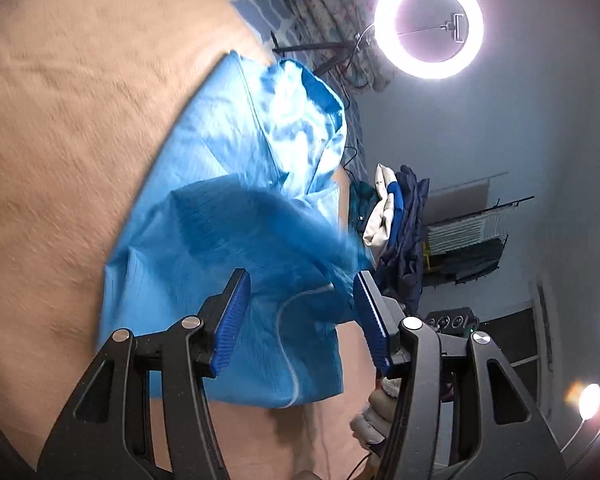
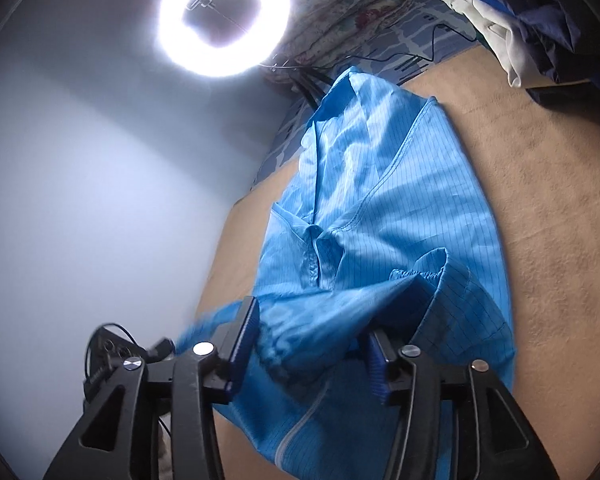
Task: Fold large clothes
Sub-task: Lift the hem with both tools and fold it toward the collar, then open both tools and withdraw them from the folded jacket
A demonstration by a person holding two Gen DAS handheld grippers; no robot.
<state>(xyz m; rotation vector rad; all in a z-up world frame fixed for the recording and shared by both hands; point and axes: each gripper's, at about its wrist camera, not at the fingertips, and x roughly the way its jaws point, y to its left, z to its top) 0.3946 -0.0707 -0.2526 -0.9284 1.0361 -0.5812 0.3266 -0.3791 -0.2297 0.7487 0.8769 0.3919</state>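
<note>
Right wrist view, blue garment (image 2: 384, 216) motion-blurred between parted fingers (image 2: 374, 364), hem cropped

A bright blue coat (image 2: 400, 208) of thin pinstriped fabric lies crumpled lengthwise on a tan blanket (image 2: 540, 200). Its collar sits near the middle, a sleeve with an elastic cuff is folded across the lower body, and a pale zipper runs along the near edge.

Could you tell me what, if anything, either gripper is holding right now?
Nothing: both the left gripper and right gripper stand open over the blue garment.
</note>
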